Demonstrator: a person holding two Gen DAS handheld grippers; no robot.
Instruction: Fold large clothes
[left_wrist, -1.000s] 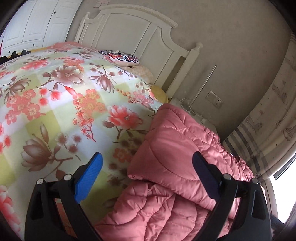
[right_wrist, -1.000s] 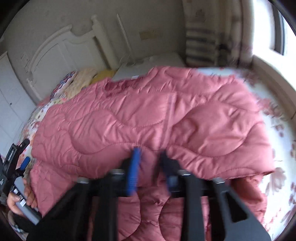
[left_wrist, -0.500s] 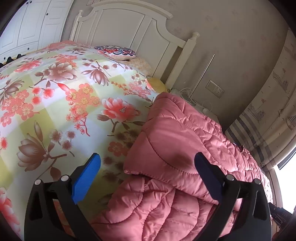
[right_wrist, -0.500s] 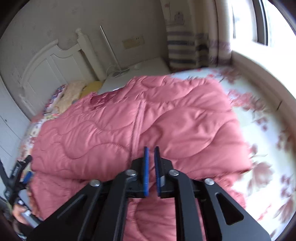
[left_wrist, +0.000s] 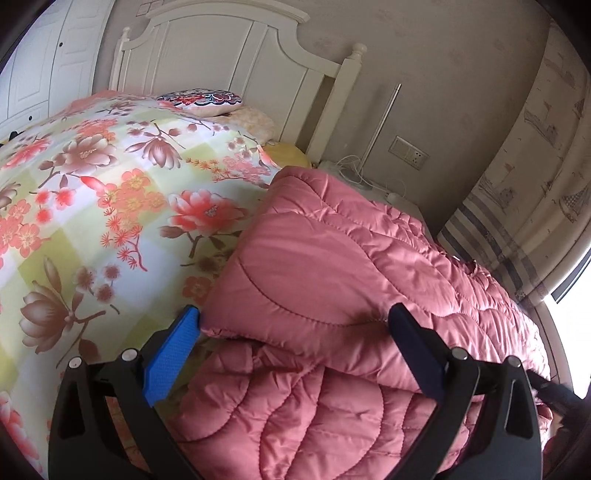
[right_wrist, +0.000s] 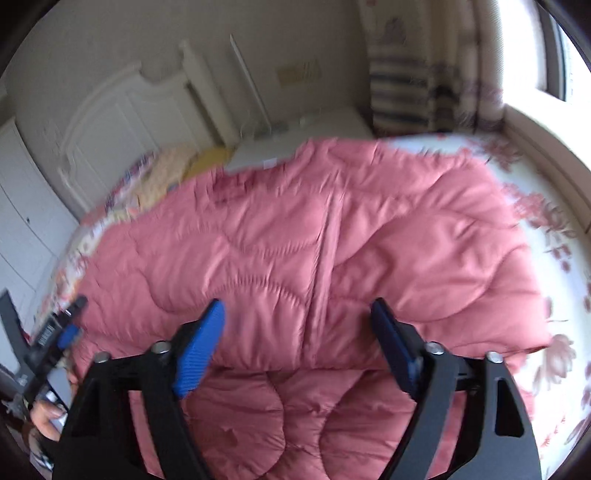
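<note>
Floral bedding (left_wrist: 110, 206) covers the bed where the pink quilted coat (left_wrist: 332, 266) lies folded along the window-side edge. Above its near fold, the right hand-held gripper (right_wrist: 297, 314) is opening, nothing pinched; the left hand-held gripper (left_wrist: 293, 317) stands wide, empty, straddling the fold's corner.

Pink quilted coat (left_wrist: 332, 266) of puffy cloth with a soft satin sheen and wavy stitching. Floral bedspread (left_wrist: 92, 206) of smooth printed cloth. Painted white wooden headboard (left_wrist: 221, 55), semi-gloss. Textured blue pads (right_wrist: 199, 350) on matt black plastic jaws.
</note>
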